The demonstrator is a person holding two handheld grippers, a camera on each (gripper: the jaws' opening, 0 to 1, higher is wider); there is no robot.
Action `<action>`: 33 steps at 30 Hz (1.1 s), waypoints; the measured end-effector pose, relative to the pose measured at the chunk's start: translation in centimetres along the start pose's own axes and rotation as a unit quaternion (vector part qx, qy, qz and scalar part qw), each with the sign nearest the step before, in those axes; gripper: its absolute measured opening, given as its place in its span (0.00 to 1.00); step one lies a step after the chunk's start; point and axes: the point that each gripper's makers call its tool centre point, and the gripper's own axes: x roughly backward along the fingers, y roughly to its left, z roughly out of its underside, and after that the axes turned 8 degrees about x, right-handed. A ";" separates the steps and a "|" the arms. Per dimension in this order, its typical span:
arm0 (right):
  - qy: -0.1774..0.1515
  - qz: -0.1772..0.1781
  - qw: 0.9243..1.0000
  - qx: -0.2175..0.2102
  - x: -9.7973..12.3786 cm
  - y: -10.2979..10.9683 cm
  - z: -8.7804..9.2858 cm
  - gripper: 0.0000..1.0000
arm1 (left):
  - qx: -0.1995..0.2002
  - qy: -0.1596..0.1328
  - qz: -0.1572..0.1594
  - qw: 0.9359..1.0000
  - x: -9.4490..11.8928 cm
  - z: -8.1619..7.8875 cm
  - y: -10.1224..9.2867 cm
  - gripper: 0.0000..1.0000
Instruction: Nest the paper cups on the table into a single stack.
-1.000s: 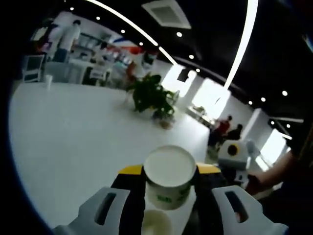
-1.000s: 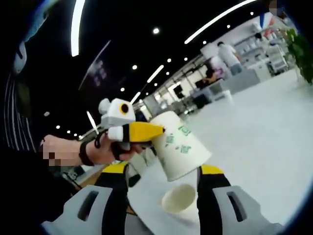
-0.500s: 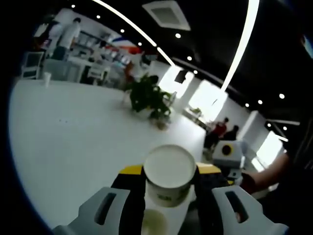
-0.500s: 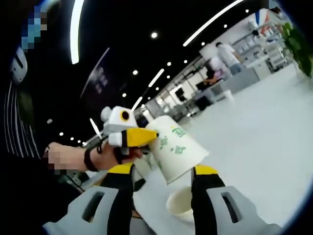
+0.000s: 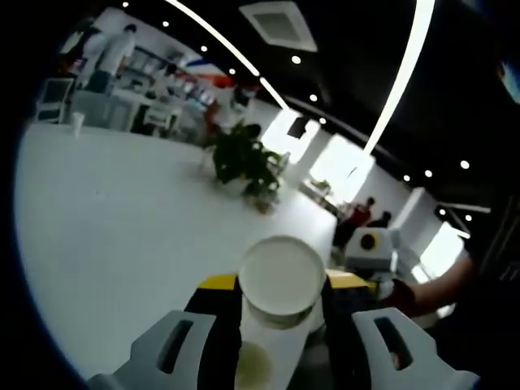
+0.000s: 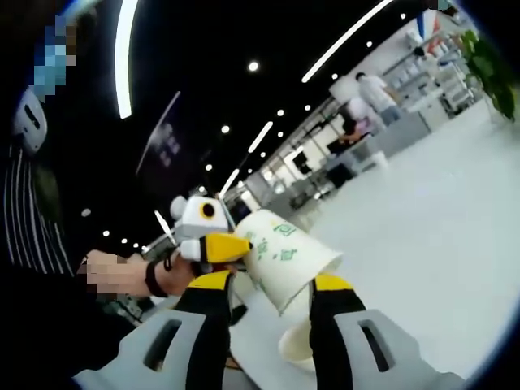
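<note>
Cup carried above a second cup
The left claw grips a paper cup over another cup on the white worktop; the right claw straddles it, grip unclear.

held cup btwn left gripper jaws | above 2nd cup on table

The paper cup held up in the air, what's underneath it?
Below the tilted paper cup a second cup stands on the white table, mouth up. The held cup and the right gripper cover part of its rim.
</note>
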 end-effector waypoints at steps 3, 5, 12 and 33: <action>-0.002 -0.001 1.000 -0.005 0.1 -0.1 -0.1 0.29 | 0.004 0.001 0.001 1.000 0.1 0.2 0.0 0.37; -0.002 0.000 1.000 -0.002 0.1 -0.2 -0.1 0.28 | 0.004 0.003 0.002 1.000 0.1 0.4 0.1 0.37; -0.007 -0.006 1.000 -0.007 0.2 -0.1 -0.5 0.23 | 0.007 0.004 0.007 1.000 0.3 0.5 -0.1 0.37; -0.041 -0.045 0.997 -0.049 0.9 0.8 -1.8 0.10 | 0.022 -0.009 0.045 0.999 0.7 -0.2 -1.5 0.37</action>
